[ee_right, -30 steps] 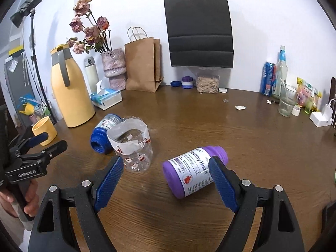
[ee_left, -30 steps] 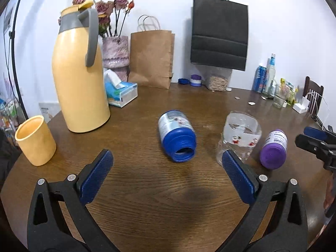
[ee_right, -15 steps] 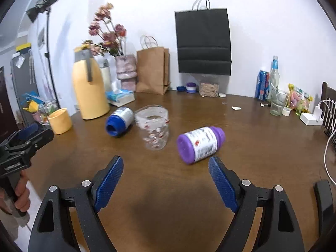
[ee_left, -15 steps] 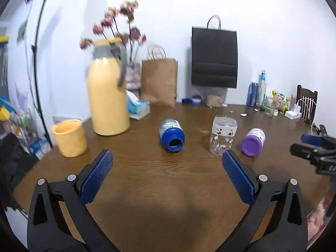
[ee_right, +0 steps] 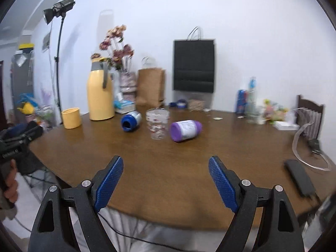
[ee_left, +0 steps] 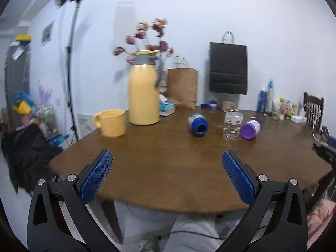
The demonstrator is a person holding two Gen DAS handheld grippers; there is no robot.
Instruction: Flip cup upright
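the clear cup (ee_right: 158, 124) stands upright, mouth up, mid-counter toward the far edge, between the blue bottle (ee_right: 131, 121) and purple bottle (ee_right: 184, 130), both lying on their sides. looks done to me. risk: either bottle could roll into that light cup and tip it. compared to a second ago, both grippers have pulled way back past the near edge of the counter (ee_right: 189, 168). left gripper (ee_left: 167, 174) and right gripper (ee_right: 166, 181) are wide, holding nothing.
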